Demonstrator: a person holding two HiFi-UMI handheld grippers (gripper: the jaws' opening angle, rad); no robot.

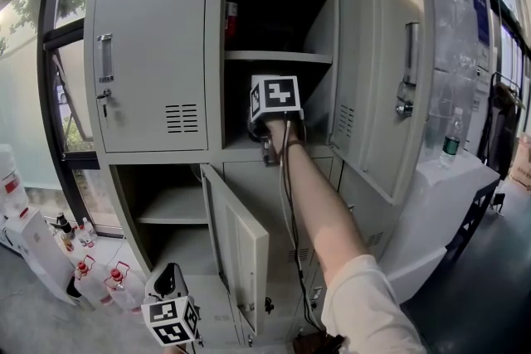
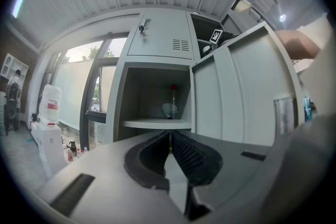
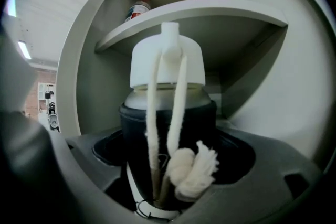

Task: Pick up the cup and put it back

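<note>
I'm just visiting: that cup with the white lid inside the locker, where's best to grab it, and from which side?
Grip the cup round its dark sleeved body, below the white lid, coming in level from the open front of the locker. It stands upright and a shelf sits close above, so a top approach looks blocked. The right hand-held gripper holds it there.

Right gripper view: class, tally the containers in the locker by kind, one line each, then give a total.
Cup: 1, between the jaws of the right gripper
Bottle: 1, red-capped, on the upper shelf
Total: 2
</note>
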